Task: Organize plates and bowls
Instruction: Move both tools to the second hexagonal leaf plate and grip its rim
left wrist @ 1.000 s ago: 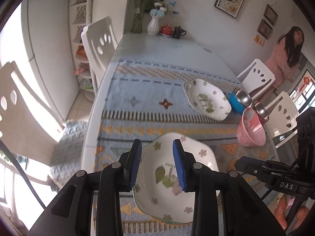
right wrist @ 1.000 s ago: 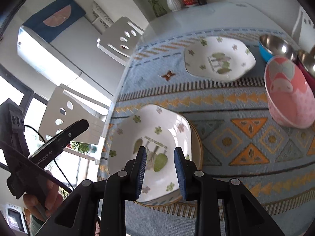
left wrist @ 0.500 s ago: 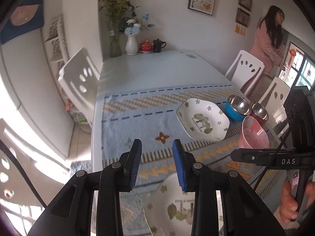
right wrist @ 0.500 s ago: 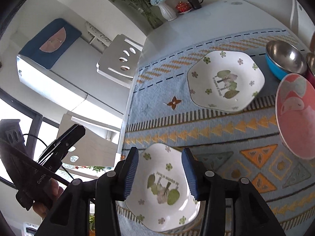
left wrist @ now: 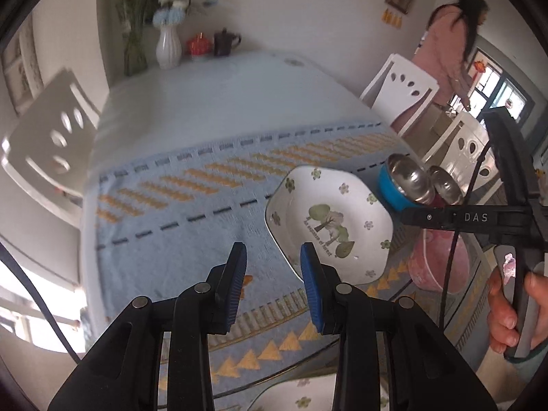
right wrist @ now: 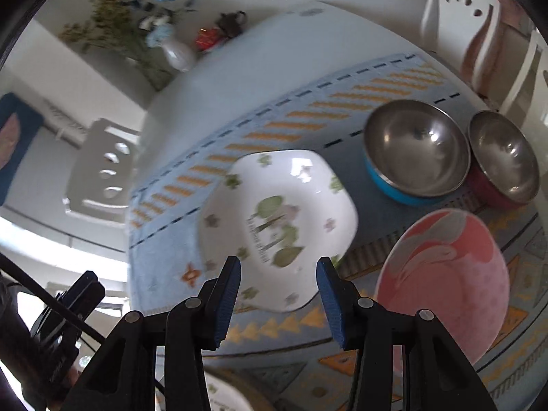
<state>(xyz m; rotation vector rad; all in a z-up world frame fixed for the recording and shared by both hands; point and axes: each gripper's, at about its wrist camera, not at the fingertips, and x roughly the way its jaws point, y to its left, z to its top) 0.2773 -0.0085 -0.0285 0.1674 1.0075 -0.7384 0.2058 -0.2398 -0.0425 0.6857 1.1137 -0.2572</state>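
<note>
A white flower-patterned plate [left wrist: 330, 221] [right wrist: 277, 229] lies on the blue patterned cloth. My left gripper [left wrist: 273, 263] is open and empty, just left of the plate's near edge. My right gripper [right wrist: 278, 275] is open and empty, hovering over the plate's near rim. A pink bowl [right wrist: 445, 281] [left wrist: 440, 262] sits to the plate's right. A blue steel bowl [right wrist: 412, 150] [left wrist: 404, 181] and a red steel bowl [right wrist: 503, 157] stand behind. A second flowered plate [left wrist: 301, 394] [right wrist: 222, 395] shows at the bottom edge of both views.
A white vase with flowers [left wrist: 168, 46], a red pot and a dark teapot [left wrist: 224, 42] stand at the table's far end. White chairs [left wrist: 51, 140] [left wrist: 399, 90] flank the table. A person in pink [left wrist: 452, 54] stands at the back right.
Both grippers moved forward from the near flowered plate toward the far one. The right gripper's jaws opened wider. The near plate slid to the bottom of the views.
</note>
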